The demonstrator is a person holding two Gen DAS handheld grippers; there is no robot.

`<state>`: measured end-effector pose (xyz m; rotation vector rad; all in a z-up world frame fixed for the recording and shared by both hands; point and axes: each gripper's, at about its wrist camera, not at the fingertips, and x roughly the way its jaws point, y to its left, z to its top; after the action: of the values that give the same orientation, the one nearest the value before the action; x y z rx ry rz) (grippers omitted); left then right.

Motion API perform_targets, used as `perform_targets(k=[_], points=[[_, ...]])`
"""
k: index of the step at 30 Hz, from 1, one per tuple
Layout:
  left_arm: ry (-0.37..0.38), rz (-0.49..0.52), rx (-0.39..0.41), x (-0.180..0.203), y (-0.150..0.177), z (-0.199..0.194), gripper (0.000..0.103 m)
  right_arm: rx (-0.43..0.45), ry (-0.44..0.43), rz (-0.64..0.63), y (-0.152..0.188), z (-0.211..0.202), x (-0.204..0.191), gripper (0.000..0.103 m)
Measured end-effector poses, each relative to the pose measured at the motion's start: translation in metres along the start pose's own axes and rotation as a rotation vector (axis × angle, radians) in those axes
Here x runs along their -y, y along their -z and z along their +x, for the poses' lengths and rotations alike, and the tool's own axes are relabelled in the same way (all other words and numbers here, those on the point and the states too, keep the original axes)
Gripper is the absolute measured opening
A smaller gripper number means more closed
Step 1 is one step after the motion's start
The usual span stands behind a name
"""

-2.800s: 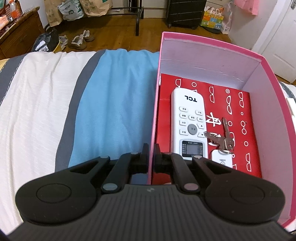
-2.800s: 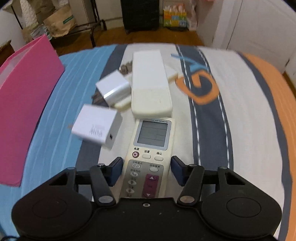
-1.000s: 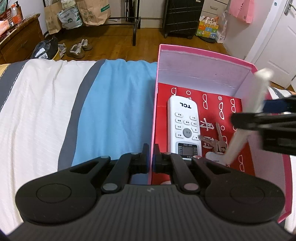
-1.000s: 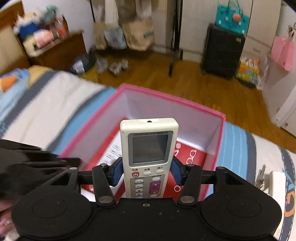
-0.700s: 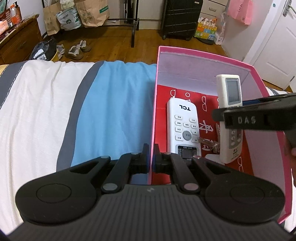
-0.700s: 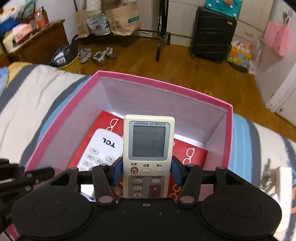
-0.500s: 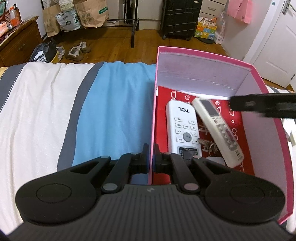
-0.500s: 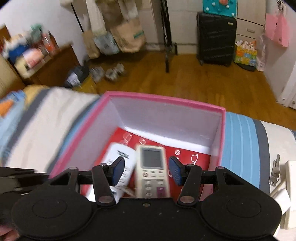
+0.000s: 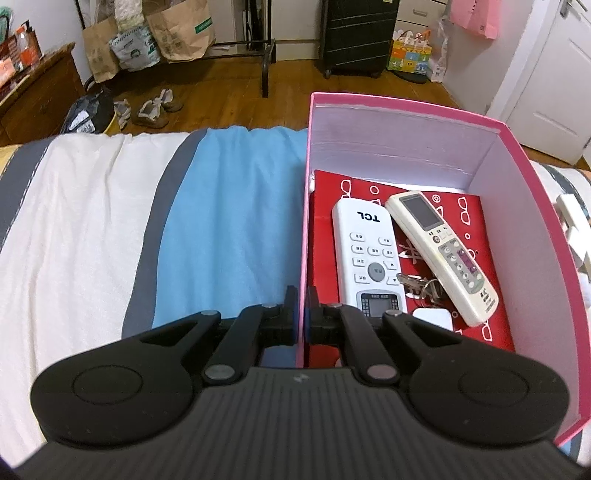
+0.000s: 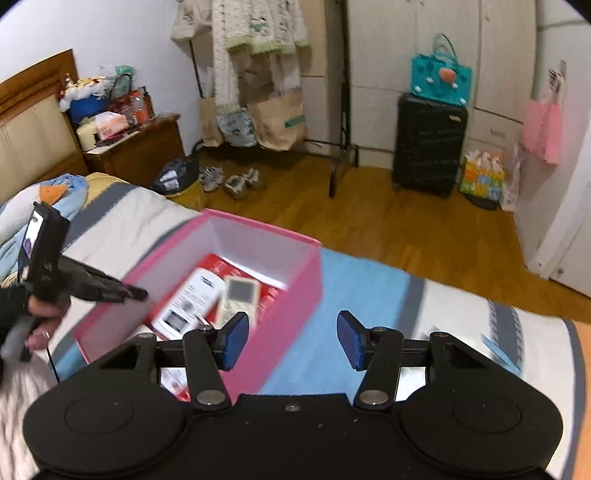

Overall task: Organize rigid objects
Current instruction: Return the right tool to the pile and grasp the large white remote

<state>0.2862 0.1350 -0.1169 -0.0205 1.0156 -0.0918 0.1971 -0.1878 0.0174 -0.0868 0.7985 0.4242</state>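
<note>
**Two remotes in the pink box**

The left gripper [image 9: 301,314] fingers pinch the pink box [image 9: 406,107] wall at its 9 o'clock side. Right gripper [image 10: 288,339] fingers stand spread, empty. Inside lie a white "TCL" remote [image 9: 365,254], a cream remote [image 9: 439,251] at its 3 o'clock, and keys [image 9: 419,286] between them.

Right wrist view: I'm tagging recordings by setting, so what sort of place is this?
Most likely a lived-in bedroom. A bed with striped bedding and a padded headboard fills the foreground, a cluttered wooden nightstand stands beside it, and clothes hang on a garment rack near a black suitcase.
</note>
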Motion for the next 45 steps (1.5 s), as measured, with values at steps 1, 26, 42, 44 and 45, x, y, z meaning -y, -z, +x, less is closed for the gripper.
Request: perform_targets(k=[1,26,42,44,45], points=[[0.001,-0.003,-0.002,-0.001,0.0,0.0,0.003,-0.008,0.005,0.006,0.002,-0.002,0.008,0.058],[-0.058,0.048,0.004,0.011,-0.002,0.004,0.005,-0.083,0.265,0.399,0.08,0.11,0.15,0.068],[-0.038,0.016,-0.001,0.005,-0.004,0.005,0.004,-0.221,0.272,0.417,0.1,0.106,0.139,0.058],[-0.037,0.015,-0.001,0.005,-0.004,0.006,0.004,-0.222,0.269,0.437,0.102,0.106,0.141,0.058],[-0.036,0.013,-0.001,0.005,-0.004,0.006,0.004,-0.213,0.273,0.439,0.101,0.107,0.142,0.058]])
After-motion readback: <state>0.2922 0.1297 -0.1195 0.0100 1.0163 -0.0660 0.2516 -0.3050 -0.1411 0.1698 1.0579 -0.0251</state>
